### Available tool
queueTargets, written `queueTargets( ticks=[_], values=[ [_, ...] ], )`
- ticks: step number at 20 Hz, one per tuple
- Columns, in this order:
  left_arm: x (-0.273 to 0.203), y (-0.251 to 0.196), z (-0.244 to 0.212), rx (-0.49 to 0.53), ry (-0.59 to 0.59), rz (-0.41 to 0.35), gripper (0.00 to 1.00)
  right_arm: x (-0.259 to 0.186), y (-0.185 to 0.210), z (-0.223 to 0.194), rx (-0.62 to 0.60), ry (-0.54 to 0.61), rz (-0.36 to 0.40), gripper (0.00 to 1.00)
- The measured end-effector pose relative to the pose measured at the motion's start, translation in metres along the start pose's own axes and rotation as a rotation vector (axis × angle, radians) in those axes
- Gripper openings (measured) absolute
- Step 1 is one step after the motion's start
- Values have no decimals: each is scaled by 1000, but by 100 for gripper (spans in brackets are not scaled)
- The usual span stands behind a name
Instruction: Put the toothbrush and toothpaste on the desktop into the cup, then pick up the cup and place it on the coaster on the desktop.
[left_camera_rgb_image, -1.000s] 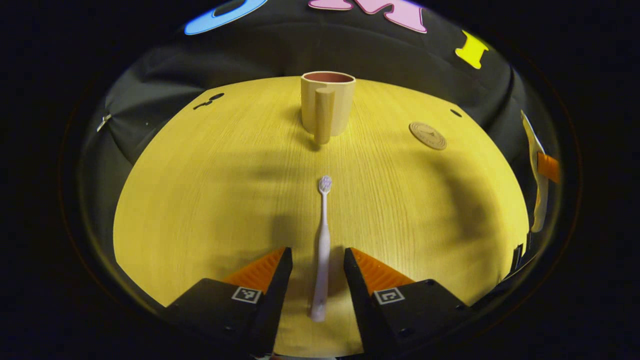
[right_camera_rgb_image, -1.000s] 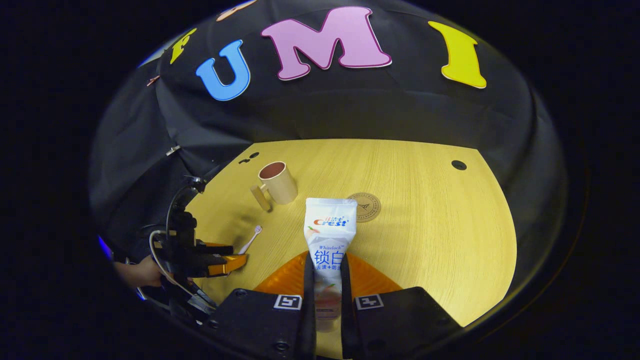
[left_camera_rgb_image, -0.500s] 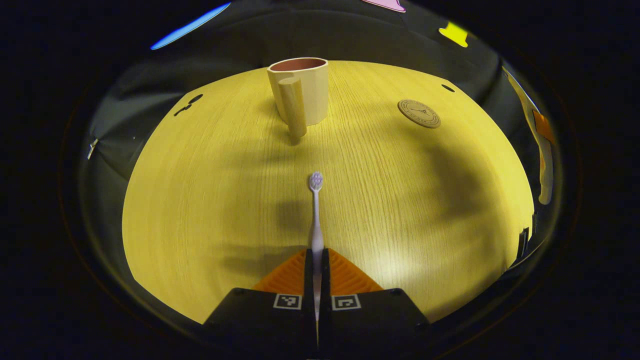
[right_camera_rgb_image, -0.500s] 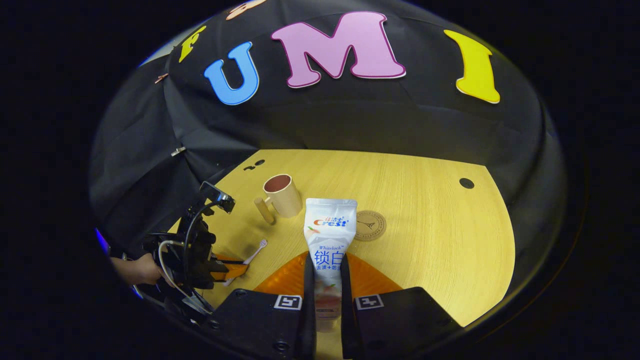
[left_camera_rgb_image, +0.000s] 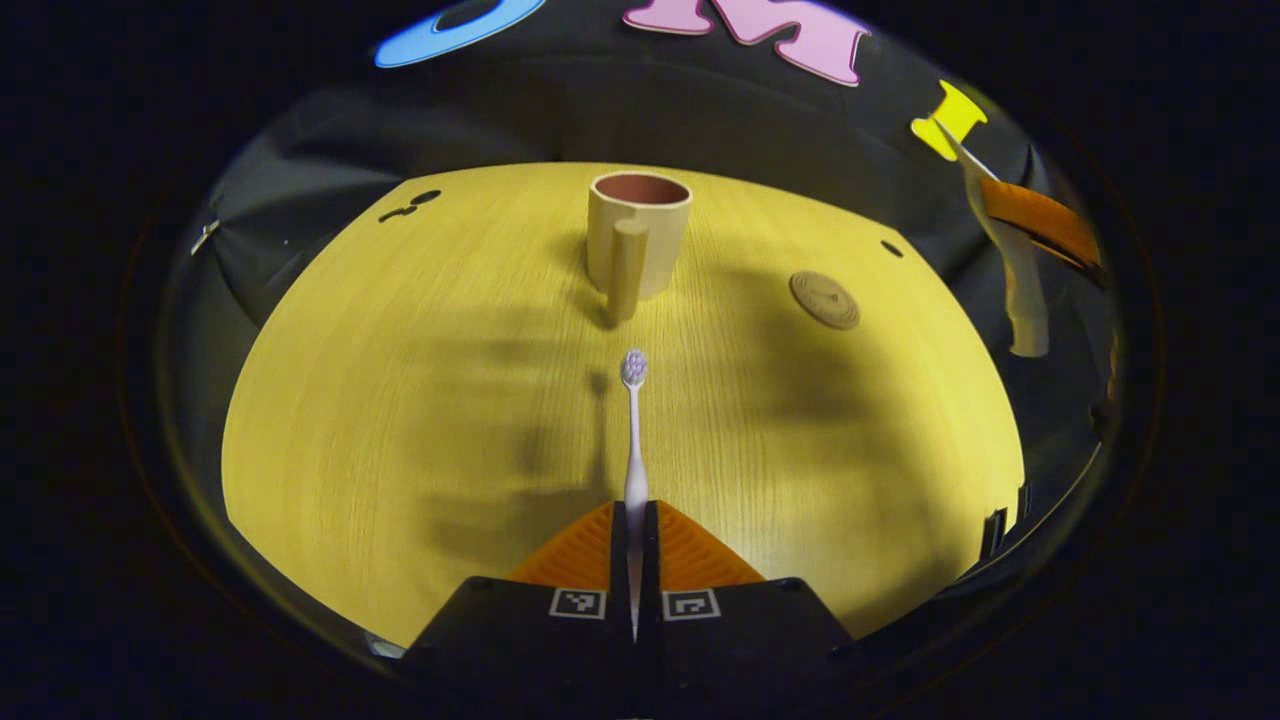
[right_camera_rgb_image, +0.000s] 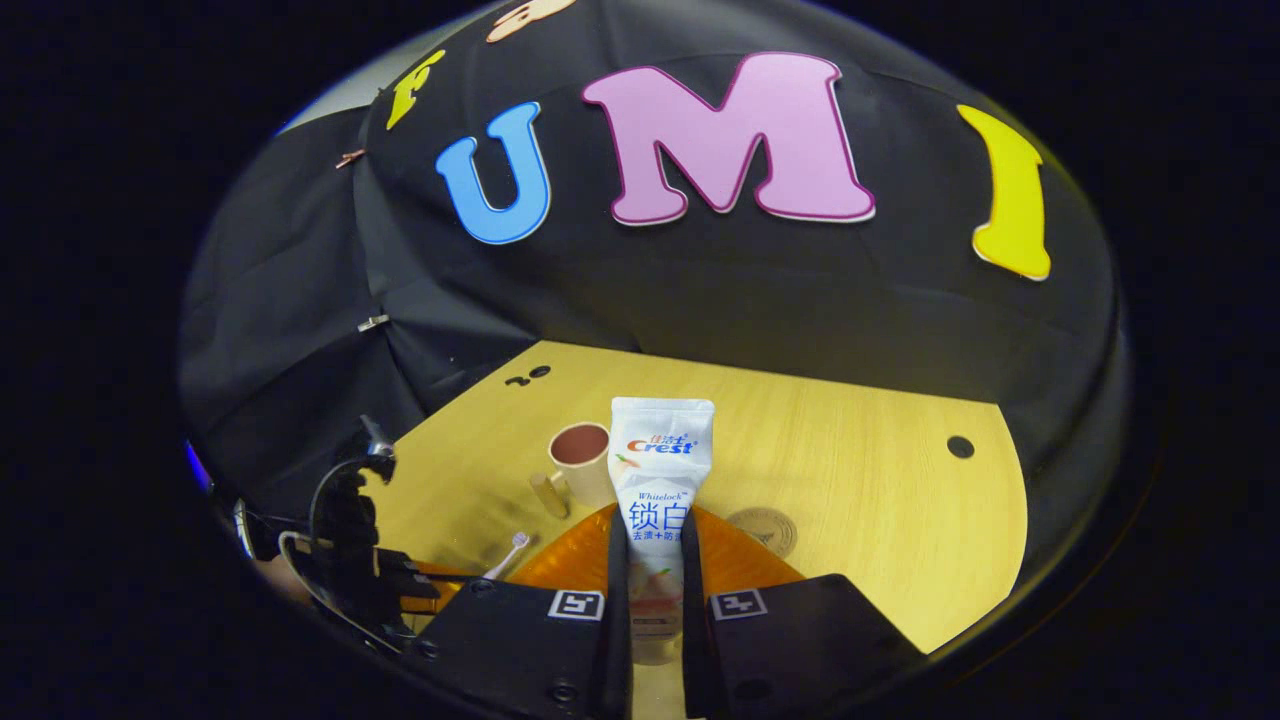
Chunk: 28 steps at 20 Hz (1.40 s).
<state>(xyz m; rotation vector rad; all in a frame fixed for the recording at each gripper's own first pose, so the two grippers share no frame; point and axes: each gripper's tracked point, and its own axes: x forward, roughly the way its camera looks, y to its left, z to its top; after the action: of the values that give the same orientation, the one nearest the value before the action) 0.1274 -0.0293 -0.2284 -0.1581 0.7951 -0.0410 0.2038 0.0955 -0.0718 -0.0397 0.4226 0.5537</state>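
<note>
At lower centre of both views, left gripper (left_camera_rgb_image: 634, 520) clamped the toothbrush (left_camera_rgb_image: 633, 430) by its handle end and right gripper (right_camera_rgb_image: 655, 560) clamped the toothpaste (right_camera_rgb_image: 660, 470), so either could tip the cup (left_camera_rgb_image: 638, 232) going in.

toothpaste tube (right_camera_rgb_image: 660, 500), clamped between the right gripper's fingers (right_camera_rgb_image: 617, 600): "Crest", "Whitelock", Chinese characters 锁白 | finger tops: square black-and-white marker tags (right_camera_rgb_image: 575, 604), no readable text
</note>
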Motion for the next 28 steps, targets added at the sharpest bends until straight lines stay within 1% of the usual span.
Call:
queueTargets(
  ticks=[2, 4, 7, 11, 13, 16, 18, 20, 23, 28],
  values=[
    [-11, -1, 7, -28, -49, -23, 6, 15, 12, 21, -13, -46, 25, 23],
    [-22, -5, 16, -45, -112, -63, 6, 29, 25, 43, -31, -110, 49, 23],
    [-39, -2, 21, -57, -191, -103, 6, 56, 45, 64, -58, -173, 74, 23],
    [-54, 13, 25, -67, -253, -100, 6, 101, 70, 85, -9, -243, 100, 23],
    [-61, 22, 28, -82, -282, -96, 6, 120, 77, 94, -20, -283, 109, 23],
    [-75, 29, 33, -121, -333, -115, 6, 146, 84, 107, -43, -361, 111, 23],
    [-80, 33, 41, -136, -362, -115, 6, 164, 90, 102, -49, -367, 120, 23],
    [-83, 37, 46, -143, -382, -110, 6, 180, 89, 89, -56, -338, 119, 23],
    [-89, 37, 56, -147, -418, -104, 6, 196, 89, 75, -29, -317, 117, 24],
    [-88, 31, 63, -147, -428, -100, 6, 216, 89, 52, -85, -282, 124, 25]
  ],
)
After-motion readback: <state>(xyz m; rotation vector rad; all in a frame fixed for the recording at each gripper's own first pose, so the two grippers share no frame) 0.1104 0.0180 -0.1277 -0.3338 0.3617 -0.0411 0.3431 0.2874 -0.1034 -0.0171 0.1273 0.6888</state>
